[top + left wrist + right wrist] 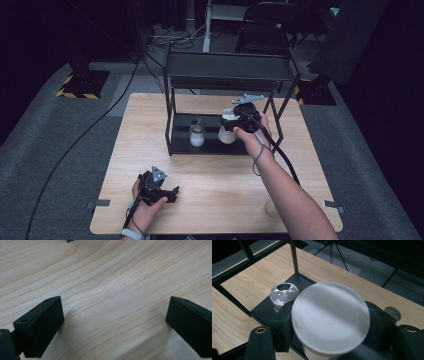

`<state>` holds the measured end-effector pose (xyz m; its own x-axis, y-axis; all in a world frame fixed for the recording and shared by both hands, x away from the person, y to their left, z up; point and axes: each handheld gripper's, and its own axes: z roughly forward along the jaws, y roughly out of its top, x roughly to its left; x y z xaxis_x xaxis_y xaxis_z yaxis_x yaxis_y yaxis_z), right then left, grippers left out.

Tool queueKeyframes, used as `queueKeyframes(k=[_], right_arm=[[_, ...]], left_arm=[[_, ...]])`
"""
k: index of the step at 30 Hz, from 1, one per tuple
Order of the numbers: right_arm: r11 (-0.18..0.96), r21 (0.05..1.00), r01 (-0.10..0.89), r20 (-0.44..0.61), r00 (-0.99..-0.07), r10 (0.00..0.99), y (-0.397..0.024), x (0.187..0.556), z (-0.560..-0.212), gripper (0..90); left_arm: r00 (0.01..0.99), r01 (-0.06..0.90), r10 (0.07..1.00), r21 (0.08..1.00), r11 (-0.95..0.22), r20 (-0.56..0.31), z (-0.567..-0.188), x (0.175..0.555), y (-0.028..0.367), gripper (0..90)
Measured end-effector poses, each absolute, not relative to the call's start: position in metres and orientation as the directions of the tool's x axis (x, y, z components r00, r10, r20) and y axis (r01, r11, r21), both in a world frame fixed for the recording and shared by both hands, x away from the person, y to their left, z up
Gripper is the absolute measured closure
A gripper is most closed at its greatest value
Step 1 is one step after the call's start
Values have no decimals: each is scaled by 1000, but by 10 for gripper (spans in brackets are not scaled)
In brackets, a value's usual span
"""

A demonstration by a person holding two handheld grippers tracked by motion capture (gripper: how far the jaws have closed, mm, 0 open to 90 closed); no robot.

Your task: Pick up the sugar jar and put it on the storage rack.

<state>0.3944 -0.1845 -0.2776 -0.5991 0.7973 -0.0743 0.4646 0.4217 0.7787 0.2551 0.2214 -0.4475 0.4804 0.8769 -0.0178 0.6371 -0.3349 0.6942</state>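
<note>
Nearest the camera in the high view, the left hand-held gripper [170,194] rests low on the pale wooden tabletop [215,200], its jaws spread wide with nothing between them; its own view shows only bare wood grain between the two black pads. A small round object [271,208] sits at the near right edge of the tabletop, partly behind the person's forearm, and it may be a lid or a coaster, too small to tell.

Farther out, the right hand-held gripper [231,122] is clamped on a white lidded cup [329,320] (the jaws press its sides just under the wide lid). The cup is at the lower shelf [182,137] of a black metal rack [227,72], on the right side of that shelf. Whether its base already touches the shelf cannot be told, since the lid and the gripper hide the bottom.

Just beside the cup, to its left on the same shelf, stands a small clear glass jar [197,134], upright and apparently already in place.

As a judgement, the job looks to be stocking the lower shelf: the jar is set down, the cup is arriving, and release and withdrawal remain. The rack's upper shelf reads as dark and its contents, if any, are hard to make out.
</note>
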Motion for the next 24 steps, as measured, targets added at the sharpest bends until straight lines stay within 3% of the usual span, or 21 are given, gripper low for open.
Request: queueKeyframes(k=[24], right_arm=[[437,749,498,-73,-593,802,-168,420,-312,339]], left_arm=[[485,636,874,693,-340,-16,-447,256,222,15]])
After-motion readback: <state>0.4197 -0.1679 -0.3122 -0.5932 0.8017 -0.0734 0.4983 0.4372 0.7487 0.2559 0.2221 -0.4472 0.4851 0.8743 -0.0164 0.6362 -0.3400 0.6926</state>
